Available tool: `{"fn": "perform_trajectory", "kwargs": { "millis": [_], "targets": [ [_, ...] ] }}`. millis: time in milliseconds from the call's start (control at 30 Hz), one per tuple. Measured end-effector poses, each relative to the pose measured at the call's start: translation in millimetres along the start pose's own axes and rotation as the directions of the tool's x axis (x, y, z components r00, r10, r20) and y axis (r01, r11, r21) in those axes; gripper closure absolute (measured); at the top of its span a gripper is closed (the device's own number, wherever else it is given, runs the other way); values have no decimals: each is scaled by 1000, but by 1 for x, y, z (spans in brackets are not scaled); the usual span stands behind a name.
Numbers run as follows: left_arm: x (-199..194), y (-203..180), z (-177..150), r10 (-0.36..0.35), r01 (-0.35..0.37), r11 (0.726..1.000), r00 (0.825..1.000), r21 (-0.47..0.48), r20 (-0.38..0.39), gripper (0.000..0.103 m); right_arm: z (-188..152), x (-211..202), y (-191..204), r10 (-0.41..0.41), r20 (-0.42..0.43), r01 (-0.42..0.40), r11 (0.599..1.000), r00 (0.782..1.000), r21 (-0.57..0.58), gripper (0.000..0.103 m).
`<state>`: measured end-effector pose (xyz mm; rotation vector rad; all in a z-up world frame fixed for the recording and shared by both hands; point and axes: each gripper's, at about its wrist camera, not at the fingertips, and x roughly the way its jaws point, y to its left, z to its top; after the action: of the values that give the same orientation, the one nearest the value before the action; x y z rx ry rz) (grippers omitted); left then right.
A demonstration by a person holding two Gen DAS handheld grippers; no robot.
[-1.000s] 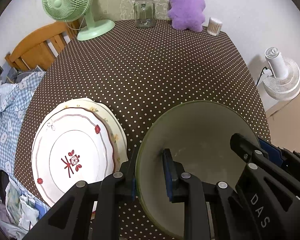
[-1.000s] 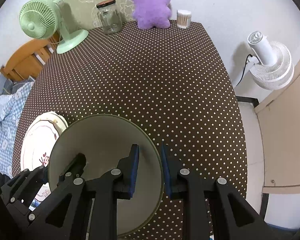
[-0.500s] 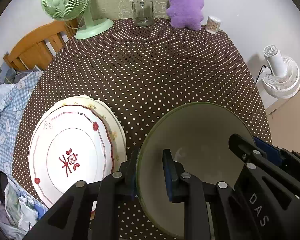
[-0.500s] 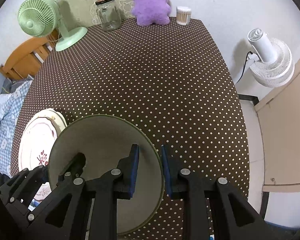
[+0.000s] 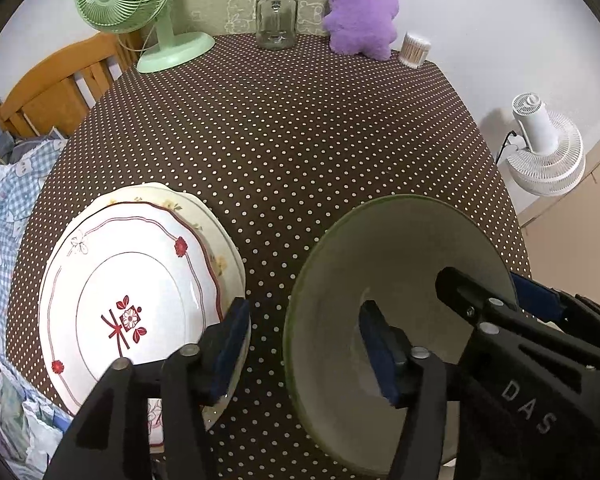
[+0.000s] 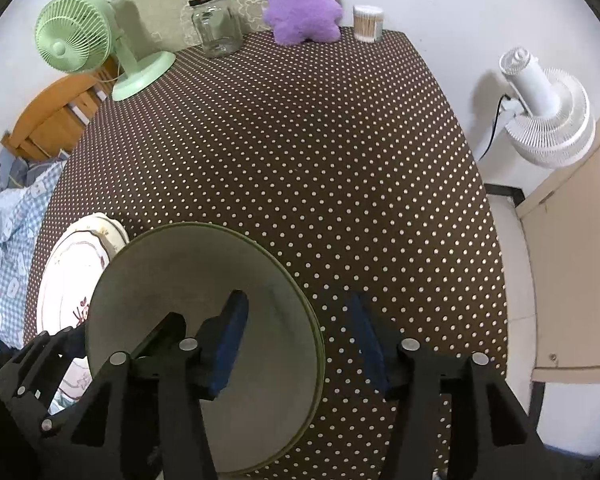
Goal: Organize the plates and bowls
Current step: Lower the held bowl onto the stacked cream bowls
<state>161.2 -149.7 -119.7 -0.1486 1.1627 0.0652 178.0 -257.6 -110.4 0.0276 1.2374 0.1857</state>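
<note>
Near edge of a table covered by a brown polka-dot tablecloth (image 5: 300, 140). A large green-rimmed bowl (image 5: 400, 264) sits upright at the near centre-right, mouth facing up; being round, it has no long axis. To its left, near but apart from it, lies a flat stack of two plates: a white plate with red floral motif (image 5: 132, 292) on top of a cream plate with yellow flowers (image 5: 216, 236), whose rim shows along the far and right side.

The left gripper (image 5: 306, 344) straddles the bowl's left rim, one blue pad outside over the cloth and partly over the plates' edge, the other inside the bowl. Its jaws are opening and the pads stand clear of the rim. The right gripper (image 6: 296, 336) straddles the right rim in the same way, one pad inside, one outside over the cloth; its jaws are likewise opening, with the rim between them and untouched.

Along the far edge of the table, left to right: a green desk fan (image 5: 140, 8), an empty glass jar with a dark lid (image 5: 277, 16), a purple plush toy (image 5: 360, 8) and a small tub of cotton swabs (image 5: 415, 50). The middle of the table is bare cloth. Off the table, a white floor fan (image 6: 548, 112) stands at the right, a wooden headboard (image 5: 56, 88) and blue checked bedding (image 5: 4, 208) at the left.
</note>
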Motion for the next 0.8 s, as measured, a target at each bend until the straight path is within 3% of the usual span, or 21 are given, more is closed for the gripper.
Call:
{"fn": "perform_trajectory", "kwargs": {
  "millis": [100,300,633,800],
  "targets": [
    [3,2,-2,-30,29,999,1000,13,2,32,-1,6,-5,20,-24,-20,999,1000,26,45],
    [8,3,-4,-95,95,995,995,26,-7,30,-6,14,-12,36,-36,-33,997,999,64,40],
    [17,6,-2,-136,137,990,990,28,-37,30,-11,26,-19,57,-50,-50,990,997,134,39],
    [18,2,-2,-166,167,985,985,35,-48,37,-13,27,-23,76,-48,-67,985,996,156,39]
  ]
}}
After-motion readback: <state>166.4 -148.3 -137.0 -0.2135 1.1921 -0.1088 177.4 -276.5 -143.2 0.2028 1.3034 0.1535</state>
